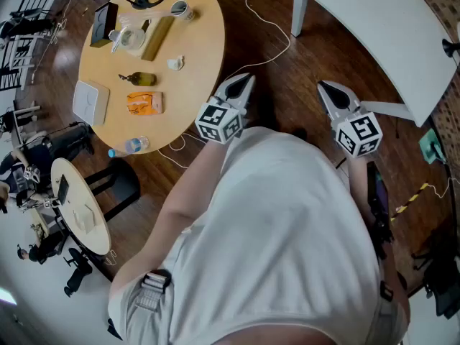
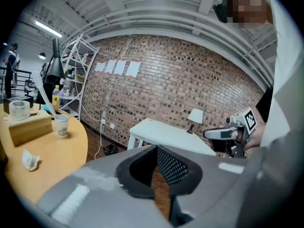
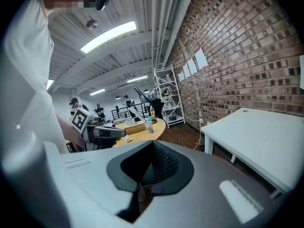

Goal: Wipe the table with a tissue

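Note:
A crumpled white tissue [image 1: 176,63] lies on the round wooden table [image 1: 194,85], near its right side; in the left gripper view the tissue [image 2: 29,159] sits at the lower left. My left gripper [image 1: 243,83] hangs over the dark floor just off the table's right edge, jaws shut and empty. My right gripper [image 1: 328,90] is further right, between the two tables, also shut with nothing in it. Each gripper view shows its own jaws closed together, the left gripper [image 2: 155,148] and the right gripper [image 3: 153,144].
On the round table stand a wooden tissue box [image 1: 157,38], a tape roll [image 1: 132,38], a paper cup [image 1: 180,9], an orange packet [image 1: 144,103], a white box [image 1: 91,101] and a water bottle [image 1: 129,146]. A white table [image 1: 381,27] stands at the upper right. A cable [image 1: 269,45] trails across the floor.

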Demonstrator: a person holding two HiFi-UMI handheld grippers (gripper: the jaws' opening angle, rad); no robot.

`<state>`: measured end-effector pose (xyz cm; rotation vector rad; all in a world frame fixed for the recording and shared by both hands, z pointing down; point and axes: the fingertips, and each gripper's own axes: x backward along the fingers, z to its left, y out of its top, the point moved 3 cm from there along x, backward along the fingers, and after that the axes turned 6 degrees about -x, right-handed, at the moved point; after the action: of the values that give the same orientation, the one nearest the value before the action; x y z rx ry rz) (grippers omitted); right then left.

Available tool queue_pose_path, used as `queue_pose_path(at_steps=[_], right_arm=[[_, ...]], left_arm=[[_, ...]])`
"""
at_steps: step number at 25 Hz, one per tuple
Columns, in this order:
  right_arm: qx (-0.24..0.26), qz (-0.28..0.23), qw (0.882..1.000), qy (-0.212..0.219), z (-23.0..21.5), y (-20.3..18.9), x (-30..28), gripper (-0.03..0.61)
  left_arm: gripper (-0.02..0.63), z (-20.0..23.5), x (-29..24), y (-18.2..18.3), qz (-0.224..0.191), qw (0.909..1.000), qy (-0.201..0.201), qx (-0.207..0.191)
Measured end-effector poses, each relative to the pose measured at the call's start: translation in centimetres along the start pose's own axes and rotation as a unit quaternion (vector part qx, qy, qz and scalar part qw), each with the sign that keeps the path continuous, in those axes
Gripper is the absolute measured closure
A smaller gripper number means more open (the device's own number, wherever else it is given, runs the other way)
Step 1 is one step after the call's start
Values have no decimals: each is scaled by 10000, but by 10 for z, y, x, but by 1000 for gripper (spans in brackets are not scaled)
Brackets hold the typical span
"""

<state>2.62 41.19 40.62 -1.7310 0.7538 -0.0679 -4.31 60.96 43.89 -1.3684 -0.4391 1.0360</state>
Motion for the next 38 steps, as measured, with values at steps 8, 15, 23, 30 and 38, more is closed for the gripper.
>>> queue_pose_path(at_steps=[8,15,23,30,38], right_arm=[[-28,213,9998,13,15,9,-53,571],[-127,371,9992,-18,16,12,-99,571],[-340,342,9985,-250,13,19,-125,571],[-596,384,9955,-631,1,8,-122,571],[-695,359,9928,-904,-10,13,-113,571]], left_arm=[[608,87,23,-39,637,9964,558,75],[607,194,62,-71,1062,9774,1789,386],[540,293,78,-105,1923,9447,2656,-12],[457,334,61,-139,2436,9311,2701,259],[539,339,47,-148,2658,9301,2510,356]])
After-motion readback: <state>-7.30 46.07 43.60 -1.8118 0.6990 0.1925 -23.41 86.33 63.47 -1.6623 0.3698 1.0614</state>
